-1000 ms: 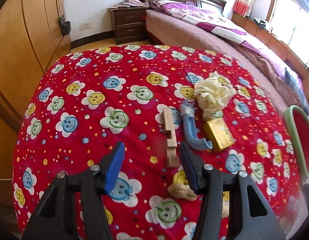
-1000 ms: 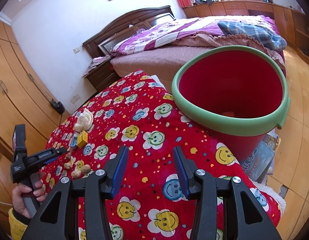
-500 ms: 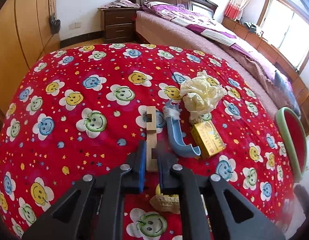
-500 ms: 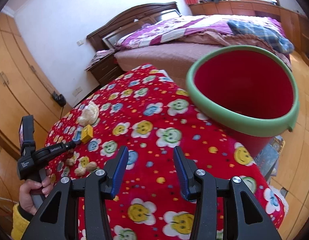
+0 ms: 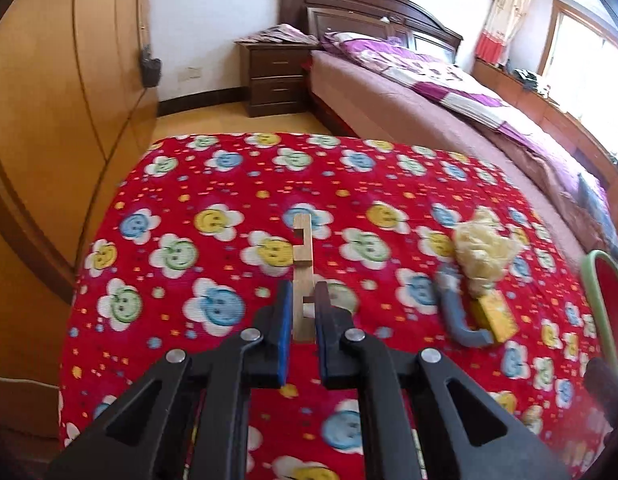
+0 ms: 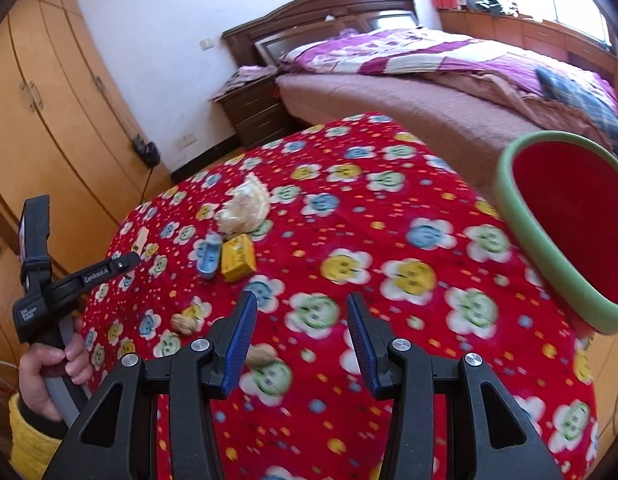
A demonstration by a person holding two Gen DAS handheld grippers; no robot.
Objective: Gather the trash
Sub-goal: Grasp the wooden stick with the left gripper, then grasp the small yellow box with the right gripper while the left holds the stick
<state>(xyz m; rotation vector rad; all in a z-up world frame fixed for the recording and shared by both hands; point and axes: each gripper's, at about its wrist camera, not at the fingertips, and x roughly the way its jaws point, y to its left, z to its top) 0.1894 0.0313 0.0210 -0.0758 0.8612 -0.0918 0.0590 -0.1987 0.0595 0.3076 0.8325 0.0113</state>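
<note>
My left gripper (image 5: 302, 300) is shut on a notched wooden piece (image 5: 302, 256), which sticks out forward above the red smiley-flower cloth (image 5: 213, 248). To its right lie a crumpled pale wad (image 5: 483, 254), a blue curved piece (image 5: 455, 314) and a yellow box (image 5: 494, 316). The right wrist view shows my right gripper (image 6: 301, 300) open over the cloth with nothing between its fingers. A red bin with a green rim (image 6: 565, 216) stands at the cloth's right edge. Peanut shells (image 6: 185, 324) lie just left of the right gripper.
A person's hand (image 6: 49, 372) holds the left gripper (image 6: 125, 260) at the left of the right wrist view. Wooden wardrobes (image 6: 49, 100) stand at the left. A bed (image 6: 449, 80) and a nightstand (image 6: 253, 108) lie beyond the table.
My left gripper closed on the wooden piece and lifted it off the cloth, away from the blue piece. My right gripper swung left, so the bin now sits at the right edge of its view.
</note>
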